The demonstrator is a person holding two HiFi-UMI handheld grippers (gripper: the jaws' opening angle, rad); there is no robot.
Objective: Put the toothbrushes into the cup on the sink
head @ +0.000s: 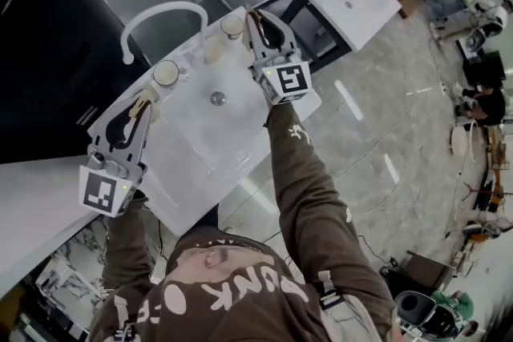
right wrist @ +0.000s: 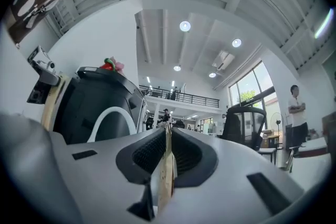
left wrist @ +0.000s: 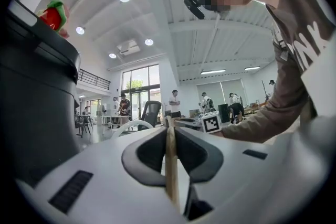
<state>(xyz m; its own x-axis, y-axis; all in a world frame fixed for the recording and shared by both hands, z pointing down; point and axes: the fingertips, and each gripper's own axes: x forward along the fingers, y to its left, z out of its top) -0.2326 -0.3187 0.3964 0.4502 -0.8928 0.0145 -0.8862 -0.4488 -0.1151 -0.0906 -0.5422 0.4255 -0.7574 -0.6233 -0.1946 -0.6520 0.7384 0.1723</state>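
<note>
**Two toothbrushes held at the cups, neither yet in**

The white sink counter [head: 192, 164] carries a white arched tap [head: 164, 6] at its back edge and two round pale cups along that edge.

The left gripper [head: 144, 102] lies level over the counter's left edge. Its tip is just short of the left cup [head: 166, 74], probably lined up to feed its load in. Its jaws are clamped on a thin, light wooden toothbrush handle [left wrist: 171, 165].

The right gripper [head: 255, 18] reaches to the back right corner, just beside the right cup [head: 232, 26]. Its jaws are likewise pressed shut on a pale wooden toothbrush handle [right wrist: 165, 170]. Gripping the flat handles edge-on likely keeps them from twisting.
</note>
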